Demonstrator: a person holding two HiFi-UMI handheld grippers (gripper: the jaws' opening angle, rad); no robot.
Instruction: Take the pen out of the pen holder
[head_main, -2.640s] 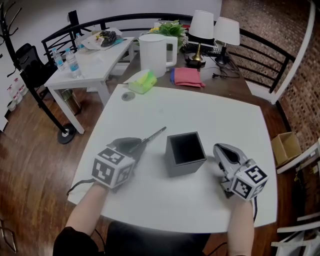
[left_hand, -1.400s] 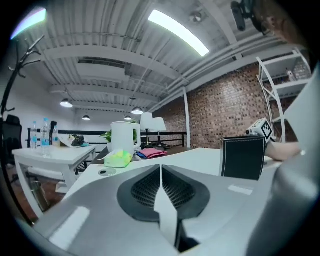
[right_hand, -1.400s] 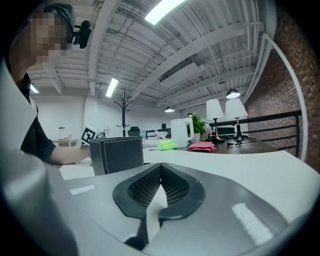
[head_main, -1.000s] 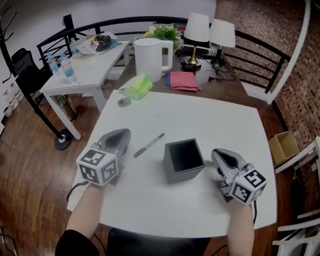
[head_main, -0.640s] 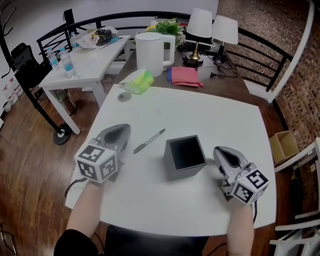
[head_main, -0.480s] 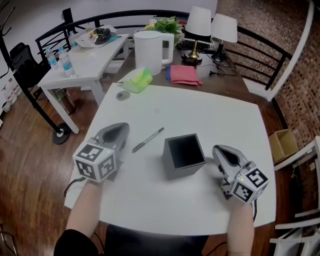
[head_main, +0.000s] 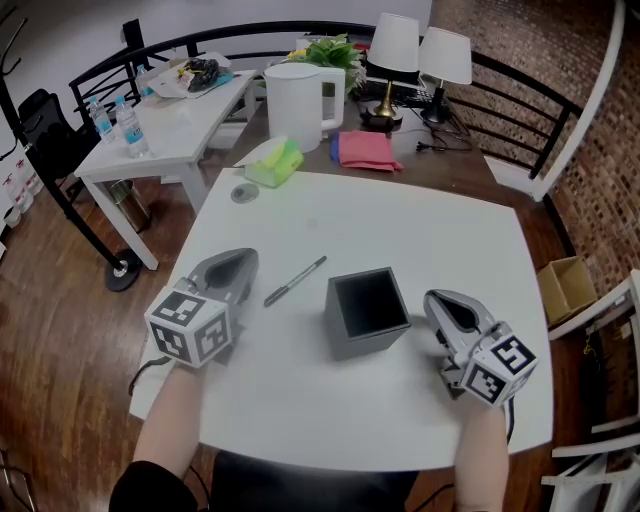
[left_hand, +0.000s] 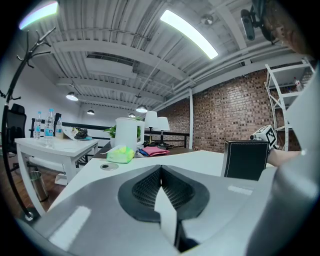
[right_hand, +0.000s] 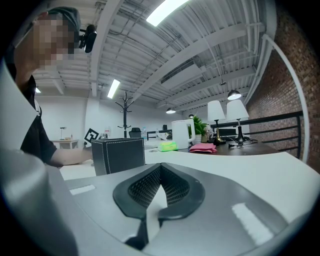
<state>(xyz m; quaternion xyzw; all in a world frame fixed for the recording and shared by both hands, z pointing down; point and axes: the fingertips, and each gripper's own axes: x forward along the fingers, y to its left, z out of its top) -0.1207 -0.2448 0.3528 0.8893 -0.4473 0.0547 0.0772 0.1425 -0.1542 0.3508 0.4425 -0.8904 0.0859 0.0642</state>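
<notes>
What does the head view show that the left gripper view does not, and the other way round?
Only the head view: the pen lying on the white table, left of the pen holder, whose inside looks empty. Only the left gripper view: the left gripper with its jaws pressed together and nothing between them, and the ceiling lights. Both: the pen holder, the white kettle, the green pack and part of the right gripper.

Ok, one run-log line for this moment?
pen: flat on white table, outside pen holder | pen holder: upright, looks empty | left gripper: shut, empty | right gripper: shut, empty | step: pen out
</notes>
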